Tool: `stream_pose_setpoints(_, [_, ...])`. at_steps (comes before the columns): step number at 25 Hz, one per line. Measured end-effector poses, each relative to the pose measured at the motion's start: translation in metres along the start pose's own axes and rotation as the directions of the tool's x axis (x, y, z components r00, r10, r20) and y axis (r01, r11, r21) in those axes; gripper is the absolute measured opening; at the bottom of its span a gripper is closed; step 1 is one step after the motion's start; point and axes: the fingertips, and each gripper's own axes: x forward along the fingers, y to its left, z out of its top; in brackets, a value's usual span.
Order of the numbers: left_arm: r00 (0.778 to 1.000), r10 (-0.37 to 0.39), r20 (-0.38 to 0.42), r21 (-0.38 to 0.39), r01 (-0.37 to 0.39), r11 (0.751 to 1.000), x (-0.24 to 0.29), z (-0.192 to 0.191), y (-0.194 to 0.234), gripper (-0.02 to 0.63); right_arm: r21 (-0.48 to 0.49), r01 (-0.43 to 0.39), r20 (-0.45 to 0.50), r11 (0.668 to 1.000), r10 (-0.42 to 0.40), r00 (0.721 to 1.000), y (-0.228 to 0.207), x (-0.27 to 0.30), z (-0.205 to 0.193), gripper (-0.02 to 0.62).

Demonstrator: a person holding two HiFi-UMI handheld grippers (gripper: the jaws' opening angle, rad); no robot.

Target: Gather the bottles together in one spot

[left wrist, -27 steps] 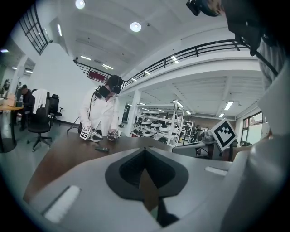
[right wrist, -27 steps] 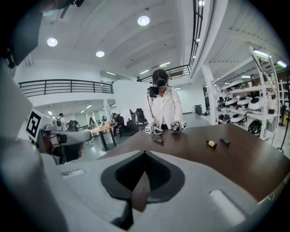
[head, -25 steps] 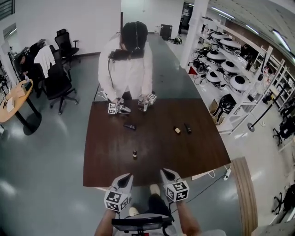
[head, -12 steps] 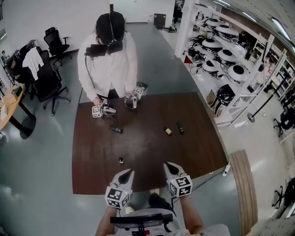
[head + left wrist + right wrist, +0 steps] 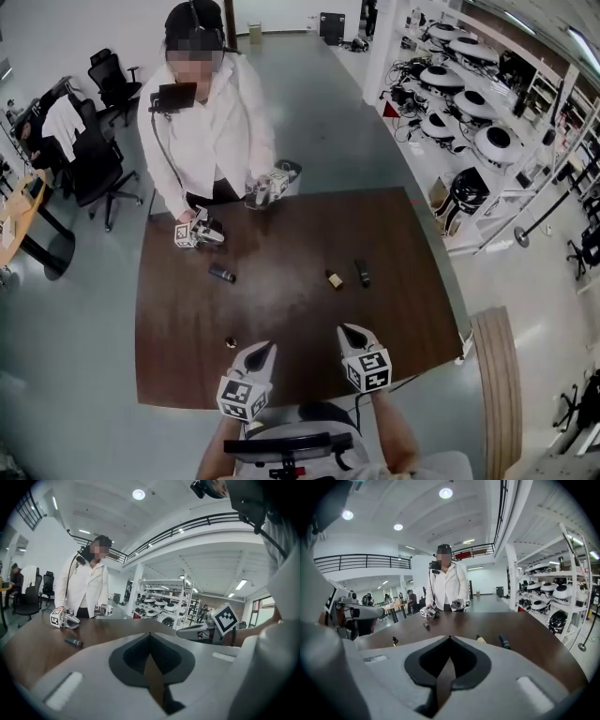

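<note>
Several small bottles are spread over the brown table (image 5: 300, 309). A dark one (image 5: 222, 273) lies at the far left, and a tiny upright one (image 5: 231, 343) stands near my left gripper (image 5: 262, 351). A yellowish bottle (image 5: 334, 279) and a dark bottle (image 5: 362, 273) lie side by side ahead of my right gripper (image 5: 352, 333). Both grippers hover over the table's near edge, shut and empty. The left gripper (image 5: 150, 636) faces the far dark bottle (image 5: 73, 642). The right gripper (image 5: 450, 641) looks toward the upright bottle (image 5: 395, 641), the yellowish bottle (image 5: 480, 640) and the dark bottle (image 5: 505, 641).
A person in white (image 5: 211, 131) stands at the far side with one gripper (image 5: 192, 233) resting on the table and another (image 5: 272, 186) held at its far edge. Office chairs (image 5: 94, 164) stand at the left, shelves with equipment (image 5: 469, 122) at the right.
Both my grippers have moved forward from short of the table to over its near edge. The person opposite has straightened up and shifted left in the view.
</note>
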Motion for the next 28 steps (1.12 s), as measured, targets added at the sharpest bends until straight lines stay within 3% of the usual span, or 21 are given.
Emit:
stream_pose_setpoints(20, [0.990, 0.127, -0.061, -0.062, -0.131, 0.989, 0.055, -0.013, 0.012, 0.002, -0.060, -0.092, -0.160, 0.994, 0.081, 0.984, -0.086, 0.122, -0.016, 0.003])
stream_pose_setpoints(23, [0.987, 0.142, -0.069, -0.069, -0.147, 0.987, 0.055, -0.015, 0.014, 0.002, -0.059, -0.126, -0.201, 0.990, 0.112, 0.973, -0.087, 0.141, -0.021, 0.058])
stream_pose_setpoints(28, [0.985, 0.152, -0.085, -0.073, -0.158, 0.985, 0.060, -0.022, 0.014, 0.002, -0.093, -0.133, -0.246, 0.987, 0.107, 0.963, -0.099, 0.172, -0.027, 0.080])
